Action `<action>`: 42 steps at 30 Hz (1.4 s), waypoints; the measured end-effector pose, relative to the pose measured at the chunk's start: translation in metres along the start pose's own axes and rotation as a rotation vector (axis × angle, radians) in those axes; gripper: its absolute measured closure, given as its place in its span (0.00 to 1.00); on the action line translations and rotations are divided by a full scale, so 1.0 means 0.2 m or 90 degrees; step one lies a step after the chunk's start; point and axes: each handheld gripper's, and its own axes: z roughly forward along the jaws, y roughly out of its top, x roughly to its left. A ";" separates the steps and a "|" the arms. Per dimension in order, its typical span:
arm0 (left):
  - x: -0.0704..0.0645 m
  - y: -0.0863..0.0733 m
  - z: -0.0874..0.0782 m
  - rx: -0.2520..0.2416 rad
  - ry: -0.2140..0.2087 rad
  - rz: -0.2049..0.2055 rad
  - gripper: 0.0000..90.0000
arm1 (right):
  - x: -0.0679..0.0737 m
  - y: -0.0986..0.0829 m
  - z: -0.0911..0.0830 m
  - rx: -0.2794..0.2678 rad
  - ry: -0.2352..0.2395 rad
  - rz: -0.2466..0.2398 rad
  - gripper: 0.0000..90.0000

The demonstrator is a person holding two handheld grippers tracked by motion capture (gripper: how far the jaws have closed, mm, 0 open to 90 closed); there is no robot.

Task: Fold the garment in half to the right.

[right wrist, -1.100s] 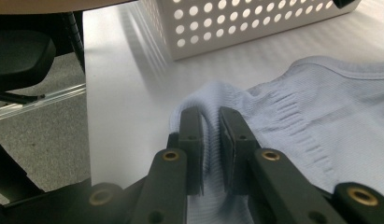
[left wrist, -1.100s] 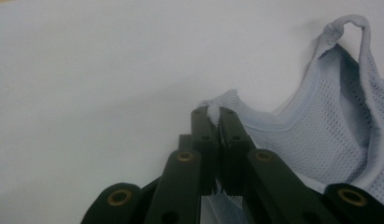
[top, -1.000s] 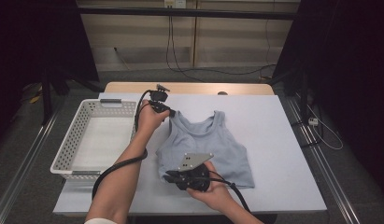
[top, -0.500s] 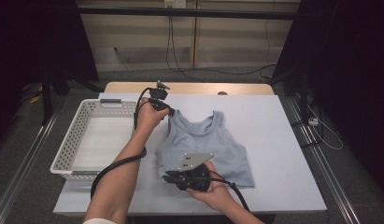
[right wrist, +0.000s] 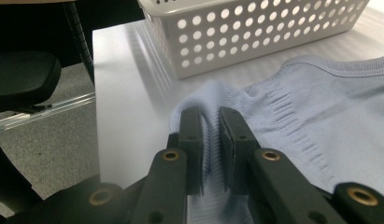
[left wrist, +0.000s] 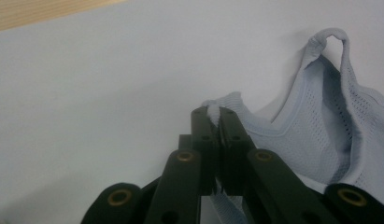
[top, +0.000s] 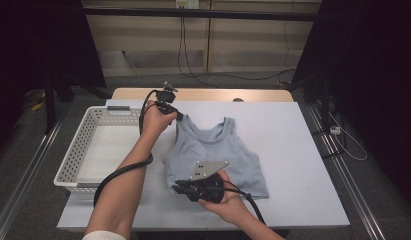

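Left gripper (top: 177,116) clamped on top (top: 218,155) strap, now drawn slightly toward basket (top: 88,150). Right gripper (top: 179,188) unmoved, pinching hem corner. Fold toward basket side looks begun.

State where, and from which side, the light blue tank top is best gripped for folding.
Grip the tank top at its left side: shoulder strap and hem corner, coming in from the basket side. It lies flat; both edges pinch easily, as the left hand-held gripper and right hand-held gripper show.

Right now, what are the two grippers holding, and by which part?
Both hold the light blue tank top: the left hand-held gripper pinches a shoulder strap, the right hand-held gripper pinches a bottom hem corner.
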 end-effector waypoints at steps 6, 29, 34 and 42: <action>0.03 0.01 -0.03 0.000 0.000 -0.007 0.97 | 0.01 0.03 0.01 -0.012 -0.002 -0.002 0.90; 0.09 0.04 -0.06 0.013 -0.009 -0.003 0.97 | 0.01 0.07 0.02 -0.020 -0.012 -0.005 0.90; 0.11 0.04 -0.08 0.008 -0.015 -0.013 0.97 | 0.02 0.09 0.02 -0.020 -0.016 -0.013 0.90; 0.13 0.02 -0.12 0.009 -0.008 -0.008 0.97 | 0.03 0.10 0.02 -0.017 -0.017 -0.015 0.90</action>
